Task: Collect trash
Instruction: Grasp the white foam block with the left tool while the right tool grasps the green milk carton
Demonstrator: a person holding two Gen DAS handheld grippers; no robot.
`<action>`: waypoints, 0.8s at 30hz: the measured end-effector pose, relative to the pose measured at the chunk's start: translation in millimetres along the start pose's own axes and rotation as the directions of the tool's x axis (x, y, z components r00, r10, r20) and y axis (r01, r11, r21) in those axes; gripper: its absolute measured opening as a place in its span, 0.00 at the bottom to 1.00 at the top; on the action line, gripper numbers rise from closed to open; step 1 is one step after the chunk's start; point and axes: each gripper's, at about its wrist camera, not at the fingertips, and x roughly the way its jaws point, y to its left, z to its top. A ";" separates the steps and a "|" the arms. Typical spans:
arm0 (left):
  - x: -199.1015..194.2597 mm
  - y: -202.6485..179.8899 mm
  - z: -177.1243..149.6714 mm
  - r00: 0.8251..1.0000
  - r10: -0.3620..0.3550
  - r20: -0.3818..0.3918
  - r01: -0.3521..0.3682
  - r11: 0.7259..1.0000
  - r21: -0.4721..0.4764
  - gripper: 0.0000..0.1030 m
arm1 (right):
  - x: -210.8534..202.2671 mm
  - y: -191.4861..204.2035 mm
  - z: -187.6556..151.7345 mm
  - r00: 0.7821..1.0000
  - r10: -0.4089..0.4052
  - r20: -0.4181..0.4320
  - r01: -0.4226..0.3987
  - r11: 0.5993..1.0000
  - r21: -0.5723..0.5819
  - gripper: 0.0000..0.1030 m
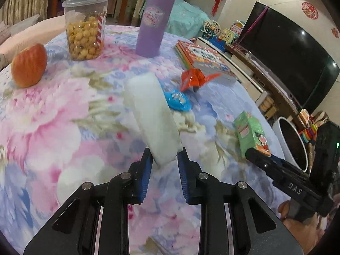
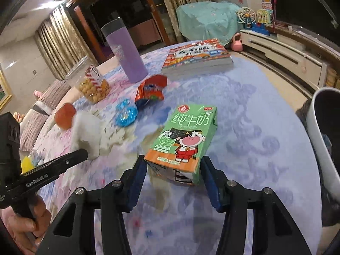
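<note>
Now, going from left to right:

white wad: the left gripper (image 1: 164, 159) is clenched on the near end of a white wad (image 1: 152, 114), which looks like a tissue pack or soft foam. I cannot tell which. It sticks up and away from the pads, over the flowery desk (image 1: 53, 116).

how the wad will handle: it looks light and soft. It may squash or bend, so a hold low on its near end seems best.

milk carton: the right gripper (image 2: 173, 165) is grasping the near bottom end of a green milk carton (image 2: 187, 136), one pad on each side.

how the carton will handle: it looks like thin card, fairly stiff, probably empty and light. A hard squeeze could crush it. Its flat sides are the best place to hold.

other trash: a blue wrapper (image 1: 178, 102) and an orange wrapper (image 1: 195, 78) lie farther off on the desk, between the two grippers. Both look thin and crinkly.

bin: a white bin (image 1: 291, 144) stands off the desk's right edge, just right of the carton.
</note>
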 end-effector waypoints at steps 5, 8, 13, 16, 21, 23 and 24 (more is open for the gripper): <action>2.6 2.5 -6.0 1.000 0.004 -0.017 -0.004 1.000 -0.025 0.27 | 2.4 -7.5 -5.5 1.000 0.006 -0.020 -0.005 1.000 0.028 0.55; -1.5 2.6 -6.0 1.000 0.012 -0.005 -0.012 0.999 -0.034 0.40 | -3.2 -8.1 -7.0 1.000 0.023 0.001 -0.023 0.998 0.059 0.70; -6.7 7.9 -2.2 0.999 0.037 0.019 -0.035 0.997 -0.073 0.67 | -7.2 -6.9 -3.8 0.999 0.022 0.031 -0.024 0.997 0.079 0.73; -5.5 19.0 2.4 0.998 0.064 0.021 -0.061 0.991 -0.116 0.69 | -5.9 -9.9 1.5 0.999 0.006 0.046 -0.011 0.995 0.104 0.73; -6.9 38.7 3.9 0.997 0.077 0.013 -0.073 0.977 -0.199 0.70 | 6.2 -17.1 9.6 0.999 -0.012 0.041 0.006 0.989 0.146 0.73; -8.4 42.4 6.3 0.997 0.068 0.022 -0.062 0.975 -0.213 0.70 | 9.6 -17.1 10.3 0.999 -0.007 0.041 0.001 0.989 0.146 0.73; -9.5 42.9 7.5 0.997 0.071 0.027 -0.063 0.974 -0.216 0.71 | 10.2 -16.9 10.2 0.999 -0.010 0.042 0.004 0.989 0.146 0.71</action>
